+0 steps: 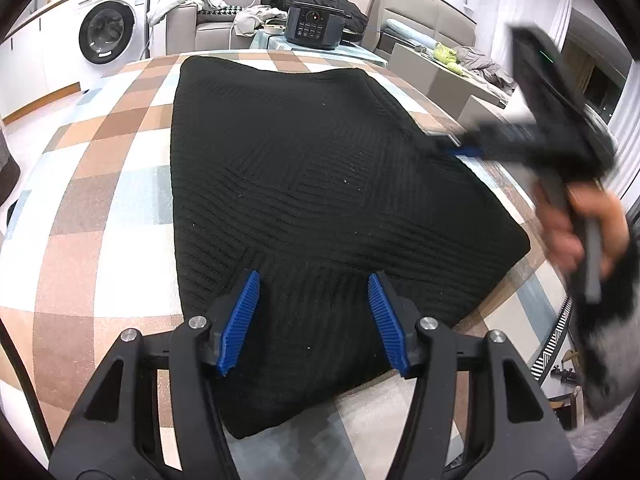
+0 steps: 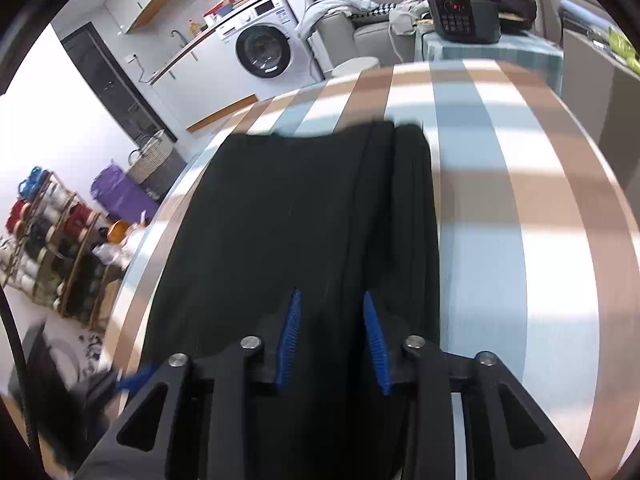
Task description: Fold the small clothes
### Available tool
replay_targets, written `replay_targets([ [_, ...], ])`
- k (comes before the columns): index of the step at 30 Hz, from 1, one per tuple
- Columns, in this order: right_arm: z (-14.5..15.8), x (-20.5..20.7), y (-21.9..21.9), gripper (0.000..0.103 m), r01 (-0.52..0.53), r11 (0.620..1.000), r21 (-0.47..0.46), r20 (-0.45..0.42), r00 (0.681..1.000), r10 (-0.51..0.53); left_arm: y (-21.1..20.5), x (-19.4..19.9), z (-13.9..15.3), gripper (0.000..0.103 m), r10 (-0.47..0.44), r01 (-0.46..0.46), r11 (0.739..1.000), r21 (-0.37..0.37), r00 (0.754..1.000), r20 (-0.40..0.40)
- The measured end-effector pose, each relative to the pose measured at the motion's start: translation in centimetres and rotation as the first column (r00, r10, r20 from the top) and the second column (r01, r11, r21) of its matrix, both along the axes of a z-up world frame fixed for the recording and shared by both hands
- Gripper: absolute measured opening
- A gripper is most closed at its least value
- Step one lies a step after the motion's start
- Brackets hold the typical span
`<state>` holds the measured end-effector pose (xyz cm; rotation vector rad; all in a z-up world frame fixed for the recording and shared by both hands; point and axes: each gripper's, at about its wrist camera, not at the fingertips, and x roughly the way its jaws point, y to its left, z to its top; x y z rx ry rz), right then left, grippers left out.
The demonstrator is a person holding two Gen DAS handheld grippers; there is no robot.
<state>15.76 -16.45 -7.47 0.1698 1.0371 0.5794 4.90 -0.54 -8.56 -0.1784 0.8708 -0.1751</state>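
Garment: one black ribbed knit piece (image 1: 320, 200), folded into a flat, roughly four-sided shape, lying on the checked tablecloth (image 1: 100, 184) and filling the middle of the table
Writing: none readable; the washing machine's panel and the cooker's buttons are too small to make out
Washing machine (image 1: 106, 30): one, white, round door shut, far left behind the table; drum contents cannot be told
Basket (image 2: 154, 160): one woven basket on the floor in the right wrist view, contents not visible
Rack (image 2: 48, 248): one wooden rack at far left of the right wrist view, stuffed with rolled items in red, white and dark colours
Left gripper (image 1: 314, 322): jaws spread, blue ribbed pads (image 1: 240, 324) standing apart above the garment's near edge, nothing pinched between them
Cooker (image 1: 314, 26): one dark multicooker with a button panel, on a small covered stand beyond the table
Sofa (image 1: 208, 20): grey, heaped with loose clothes, including a black pile behind the cooker
Right gripper (image 2: 332, 340): jaws partly apart over the garment's right-hand fold, no cloth visibly pinched; blurred
Hand (image 1: 576, 232): one, gripping the right gripper's handle at the garment's right edge, in a fuzzy sleeve
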Motion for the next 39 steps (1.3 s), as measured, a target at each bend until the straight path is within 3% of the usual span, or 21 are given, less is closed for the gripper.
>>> replay_targets([
  [5,-0.7,-5.8,-2.1,0.033,0.049,0.994,0.099,-0.011,0.999,-0.048,0.1,0.4,0.0,0.055,0.013,-0.013,1.0,-0.002,1.0,-0.005],
  [9,0.0,-7.8,-2.9,0.013,0.072,0.983,0.166,0.029,0.996,-0.078,0.3,0.6,0.1,0.055,0.037,-0.037,0.999,-0.021,0.999,-0.007],
  [11,1.5,-9.0,-3.2,0.012,0.061,0.974,0.218,0.097,0.992,-0.084,0.6,0.4,0.1,0.055,0.052,-0.052,0.998,-0.027,0.999,-0.012],
  [13,1.5,-9.5,-2.9,0.012,0.079,0.983,0.166,0.111,0.989,-0.099,0.9,0.3,0.1,0.055,0.07,-0.07,0.997,-0.032,0.998,-0.01],
  [15,-0.2,-9.1,-2.8,0.012,0.117,0.988,0.104,0.055,0.991,-0.123,1.0,0.1,0.1,0.055,0.074,-0.074,0.997,-0.034,0.997,-0.01],
  [16,-1.3,-8.9,-3.0,0.012,0.133,0.986,0.103,0.006,0.991,-0.134,1.0,0.0,0.1,0.055,0.077,-0.077,0.997,-0.028,0.997,-0.01],
  [19,-1.3,-9.6,-4.1,0.018,0.158,0.973,0.169,-0.019,0.987,-0.157,0.9,-0.4,0.5,0.055,0.086,-0.086,0.996,0.003,0.996,-0.007],
  [28,-0.5,-12.6,-5.2,0.022,0.127,0.979,0.158,0.047,0.99,-0.136,-0.2,-1.6,0.9,0.055,0.067,-0.067,0.998,-0.014,0.998,-0.002],
  [32,-0.2,-11.9,-5.2,0.013,0.114,0.969,0.22,0.066,0.989,-0.131,-1.0,-1.6,1.0,0.055,0.05,-0.05,0.999,-0.002,0.999,0.0],
  [35,1.4,-12.6,-5.2,0.012,0.077,0.96,0.271,0.147,0.982,-0.12,-1.0,-1.5,0.9,0.055,0.051,-0.051,0.999,0.004,0.999,-0.006],
  [39,0.1,-11.6,-5.1,0.012,0.114,0.978,0.176,0.101,0.986,-0.133,-0.4,-1.2,0.5,0.055,0.066,-0.067,0.998,-0.005,0.998,-0.021],
])
